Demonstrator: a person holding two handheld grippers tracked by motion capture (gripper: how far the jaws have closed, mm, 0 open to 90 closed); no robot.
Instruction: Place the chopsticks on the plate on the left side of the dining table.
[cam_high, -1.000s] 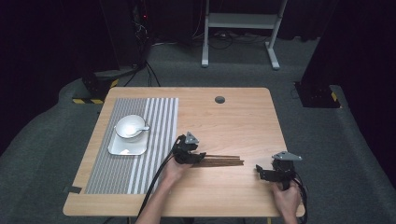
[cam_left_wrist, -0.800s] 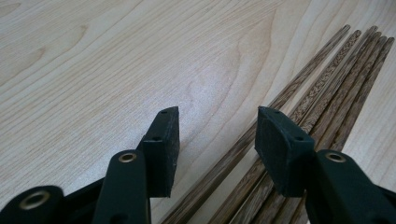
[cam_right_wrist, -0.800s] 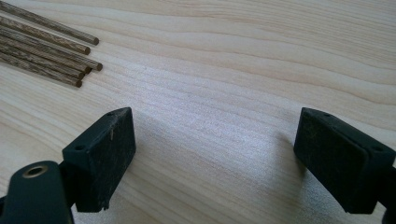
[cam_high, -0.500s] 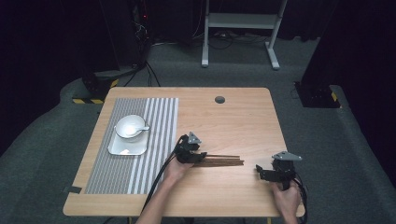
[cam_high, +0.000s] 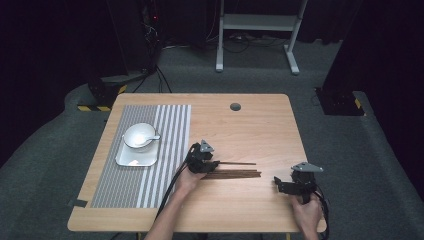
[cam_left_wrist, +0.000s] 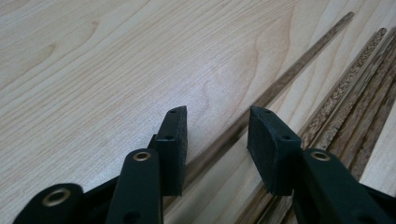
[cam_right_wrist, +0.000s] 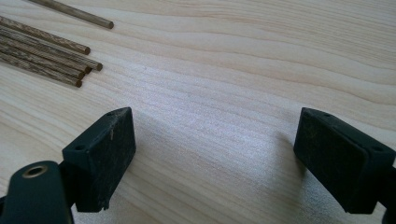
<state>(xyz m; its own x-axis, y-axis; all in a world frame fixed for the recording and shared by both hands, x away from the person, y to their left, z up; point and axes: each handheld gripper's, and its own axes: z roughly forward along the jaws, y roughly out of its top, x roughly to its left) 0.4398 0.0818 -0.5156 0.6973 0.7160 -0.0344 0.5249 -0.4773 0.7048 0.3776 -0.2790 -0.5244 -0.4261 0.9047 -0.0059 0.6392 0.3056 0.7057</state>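
A single dark wooden chopstick (cam_left_wrist: 280, 84) lies on the pale wooden table (cam_high: 260, 125), a little apart from and on the far side of a bundle of chopsticks (cam_high: 234, 174) that rests near the middle of the table. In the left gripper view, this lone stick runs between the 2 black jaws of the left gripper (cam_left_wrist: 217, 135), its thick end passing under them. The jaws have just been closing around it, narrowing step by step over the last second, while the hand itself keeps its place. They now stand about half open, with clear wood showing on both sides of the stick, so the pads do not yet press on it and nothing is held. This suggests the grasp on 1 chopstick is under way and likely close to finishing.

In the high view, the left gripper (cam_high: 202, 159) sits at the left end of the sticks, just right of a grey striped placemat (cam_high: 165, 145). On the mat's far left part, a white bowl with a spoon (cam_high: 139, 136) stands on a white square plate (cam_high: 134, 159).

The right gripper (cam_high: 290, 186) rests near the table's near right edge, well apart from the sticks. Its jaws are spread wide over bare wood, gripping nothing, and it has not moved
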